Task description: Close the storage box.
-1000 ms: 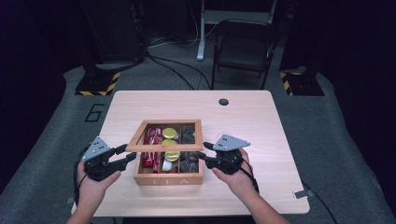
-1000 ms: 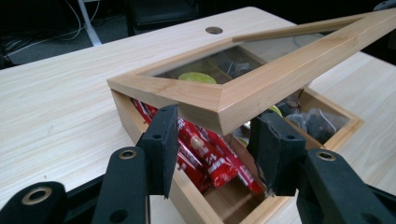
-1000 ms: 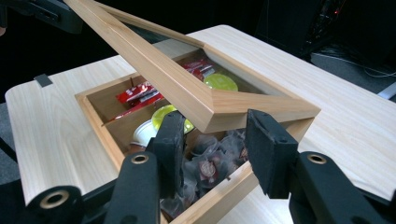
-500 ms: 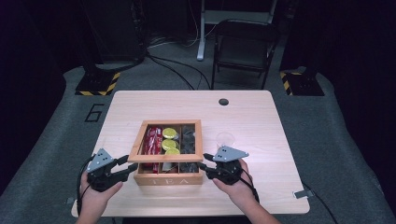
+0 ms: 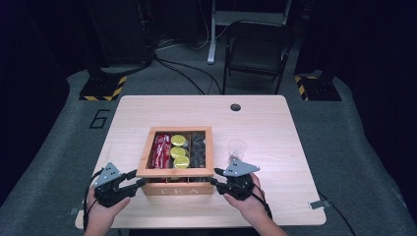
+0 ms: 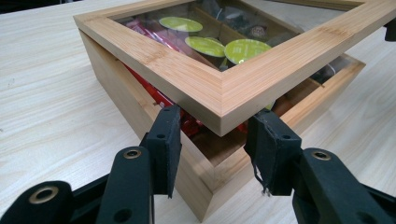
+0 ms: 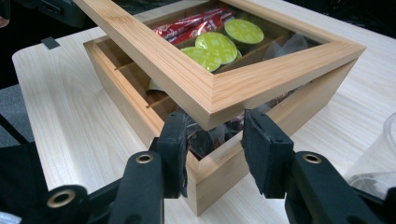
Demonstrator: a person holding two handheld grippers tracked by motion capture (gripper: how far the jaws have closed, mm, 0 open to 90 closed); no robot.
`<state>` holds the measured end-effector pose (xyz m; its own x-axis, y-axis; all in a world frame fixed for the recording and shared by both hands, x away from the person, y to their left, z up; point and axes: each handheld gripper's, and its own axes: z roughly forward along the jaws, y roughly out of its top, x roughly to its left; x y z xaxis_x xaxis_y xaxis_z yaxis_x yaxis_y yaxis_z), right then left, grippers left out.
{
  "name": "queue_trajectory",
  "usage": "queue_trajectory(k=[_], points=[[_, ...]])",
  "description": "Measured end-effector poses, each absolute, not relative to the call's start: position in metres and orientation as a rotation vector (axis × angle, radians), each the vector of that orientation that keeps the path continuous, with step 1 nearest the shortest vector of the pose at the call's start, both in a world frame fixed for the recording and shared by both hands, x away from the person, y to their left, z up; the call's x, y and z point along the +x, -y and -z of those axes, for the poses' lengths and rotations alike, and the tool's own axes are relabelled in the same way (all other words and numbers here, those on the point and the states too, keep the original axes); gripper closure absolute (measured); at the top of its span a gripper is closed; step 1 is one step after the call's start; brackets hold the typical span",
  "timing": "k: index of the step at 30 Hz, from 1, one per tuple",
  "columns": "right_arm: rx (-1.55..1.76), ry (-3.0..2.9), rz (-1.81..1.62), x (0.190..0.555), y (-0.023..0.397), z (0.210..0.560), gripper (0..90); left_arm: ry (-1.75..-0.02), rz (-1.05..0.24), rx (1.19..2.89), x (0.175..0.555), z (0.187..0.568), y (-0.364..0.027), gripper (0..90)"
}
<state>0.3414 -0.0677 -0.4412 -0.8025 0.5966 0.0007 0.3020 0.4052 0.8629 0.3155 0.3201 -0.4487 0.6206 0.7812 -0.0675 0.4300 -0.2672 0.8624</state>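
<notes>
Both the left gripper (image 6: 212,140) and the right gripper (image 7: 212,140) clamp the lid (image 5: 175,171) corners; left jaws just narrowed. Pale wooden table (image 5: 275,123), dark room.

Glass-paned wooden lid (image 5: 175,171) ajar over tea box (image 5: 178,188)

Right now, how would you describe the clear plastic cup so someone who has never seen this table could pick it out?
On the light wooden table, find the bamboo tea box with the glass-paned lid near the front middle. The clear plastic cup stands upright just to the box's right, beyond the right gripper. It is see-through and stands loose on the tabletop, outside the box.
</notes>
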Motion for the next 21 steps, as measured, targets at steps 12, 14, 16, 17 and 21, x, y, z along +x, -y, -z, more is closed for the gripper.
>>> queue_trajectory(k=[12, 14, 16, 17, 21], points=[[0.798, -2.395, -1.328, 0.341, 0.067, 0.449, 61.0, -0.971, -0.417, 1.919, 0.317, 0.457, -0.321, 55.0], [0.799, -2.401, -1.322, 0.341, 0.067, 0.450, 60.9, -0.978, -0.412, 1.915, 0.317, 0.458, -0.321, 54.9], [0.804, -2.408, -1.321, 0.341, 0.067, 0.451, 60.8, -0.976, -0.422, 1.910, 0.317, 0.460, -0.321, 55.0], [0.806, -2.410, -1.318, 0.341, 0.067, 0.451, 60.8, -0.982, -0.417, 1.912, 0.317, 0.460, -0.321, 54.9], [0.807, -2.405, -1.314, 0.342, 0.067, 0.453, 60.6, -0.983, -0.407, 1.921, 0.317, 0.461, -0.321, 54.5]])
